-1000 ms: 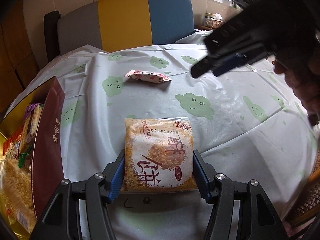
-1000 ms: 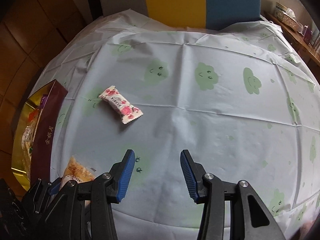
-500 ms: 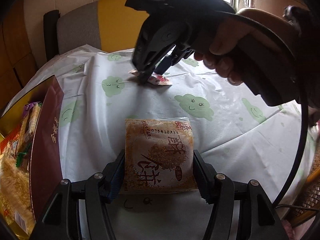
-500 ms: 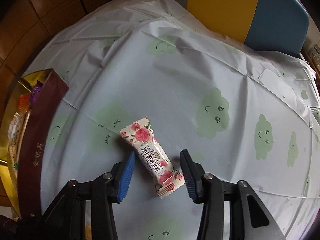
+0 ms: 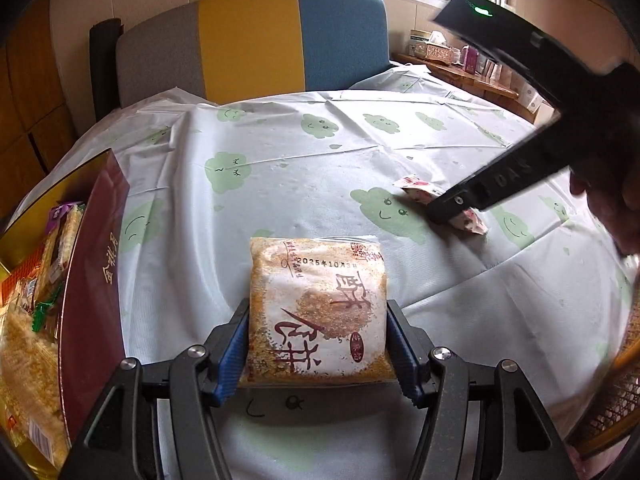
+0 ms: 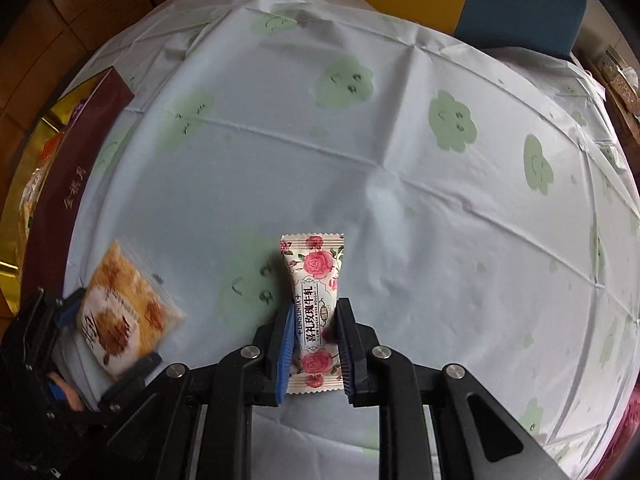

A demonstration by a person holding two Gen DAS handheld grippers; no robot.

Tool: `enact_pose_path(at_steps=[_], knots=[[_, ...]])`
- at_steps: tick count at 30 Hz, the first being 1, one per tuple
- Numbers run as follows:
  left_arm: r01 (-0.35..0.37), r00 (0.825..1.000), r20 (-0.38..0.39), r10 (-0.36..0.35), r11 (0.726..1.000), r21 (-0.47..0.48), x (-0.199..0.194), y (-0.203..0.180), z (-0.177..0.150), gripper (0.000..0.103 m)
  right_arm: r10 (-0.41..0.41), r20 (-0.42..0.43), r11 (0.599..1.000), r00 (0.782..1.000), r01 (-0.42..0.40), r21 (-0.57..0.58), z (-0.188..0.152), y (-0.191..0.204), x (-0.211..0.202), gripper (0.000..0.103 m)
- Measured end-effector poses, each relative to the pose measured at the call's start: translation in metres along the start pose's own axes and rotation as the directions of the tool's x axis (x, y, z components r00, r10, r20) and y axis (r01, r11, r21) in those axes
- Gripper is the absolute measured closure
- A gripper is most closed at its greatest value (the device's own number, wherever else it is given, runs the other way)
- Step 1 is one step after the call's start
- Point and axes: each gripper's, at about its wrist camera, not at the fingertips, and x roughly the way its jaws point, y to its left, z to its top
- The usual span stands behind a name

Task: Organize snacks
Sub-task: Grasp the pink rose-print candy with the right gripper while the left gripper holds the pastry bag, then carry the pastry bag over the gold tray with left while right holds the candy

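Right now both grippers have a snack each. The left gripper [image 5: 318, 354] has its blue pads pressed against the two long sides of a square orange cracker packet [image 5: 318, 312], which sticks out forward over the tablecloth [image 5: 280, 184]. The right gripper [image 6: 314, 350] points steeply down at the table, and its jaws have just been closing; they now pinch a narrow rose-printed candy [image 6: 314, 300] across its middle, the wrapper's crimped ends showing above and below the pads. Seen from the left wrist, that candy lies to the right of the cracker packet and a little farther away, on a green cloud printed on the cloth, with the black gripper laid across it. At the table's left edge stands an open box [image 5: 94, 280] with a dark red wall and gold lining, already holding several packets. Behind the table is a chair [image 5: 252, 36] with a grey, yellow and blue back.
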Motion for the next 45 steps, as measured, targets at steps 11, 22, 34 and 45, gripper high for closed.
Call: enact_pose_path(at_steps=[11,22,34,45], knots=[[-0.018,1.000,-0.019,0.018,1.000,-0.002,0.002,-0.004,0.003,0.040,0.068,0.046,0.997,0.997,-0.070,0.039,-0.016,-0.018,-0.001,0.079],[-0.044,0.998,-0.039,0.043,0.999,-0.011,0.005,-0.008,0.007,0.039,0.043,0.046,0.999,0.998,-0.043,-0.001,-0.011,-0.013,0.000,0.078],[-0.049,0.996,-0.074,0.047,0.998,-0.032,0.007,-0.007,0.012,0.042,-0.018,0.060,0.998,0.998,0.022,-0.055,-0.011,0.006,-0.002,0.080],[-0.047,0.998,-0.049,0.045,0.998,-0.034,0.004,-0.007,0.007,0.042,-0.007,0.069,0.997,0.998,0.012,-0.070,-0.015,-0.004,0.002,0.079]])
